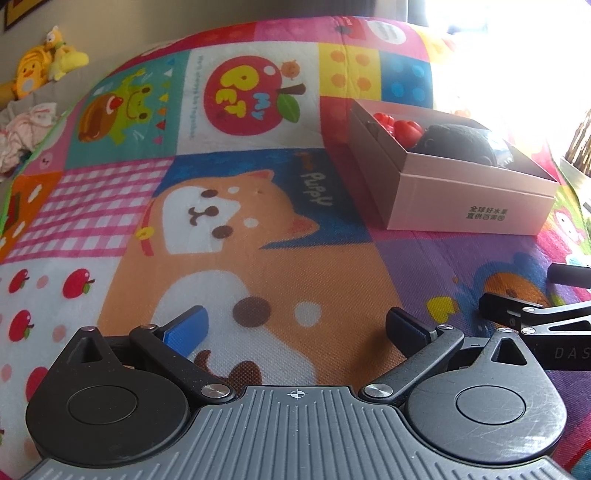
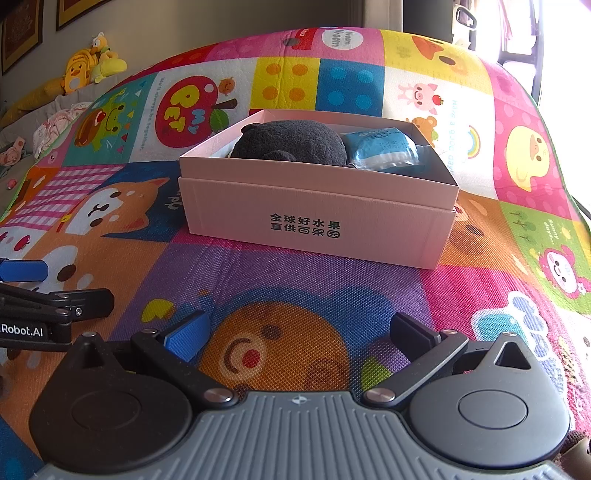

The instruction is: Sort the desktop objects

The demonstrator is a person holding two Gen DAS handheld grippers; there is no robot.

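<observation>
Left wrist view: left claw [image 1: 295, 328] is hovering low over the play mat [image 1: 258, 258], jaws apart, gripping nothing. Pink box [image 1: 465, 206] is sitting ahead-right, red toy [image 1: 399, 127] inside, possibly two pieces.

Right wrist view: right claw [image 2: 299, 332] is hovering, jaws apart, facing the box; dark plush [image 2: 291, 142] and blue packet [image 2: 380, 149] are lying inside.

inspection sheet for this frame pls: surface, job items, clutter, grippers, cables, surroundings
Surface: cartoon play mat, bare around the box.
Job's things: pink box, open, holds dark plush, blue packet, red toy.
Clutter: nothing seen loose on the mat.
Grippers: left gripper and right gripper both open, empty, low over the mat, side by side.
Cables: nothing seen.
Surroundings: yellow plush toys and crumpled cloth at far left, framed pictures on wall, bright window at right.
</observation>
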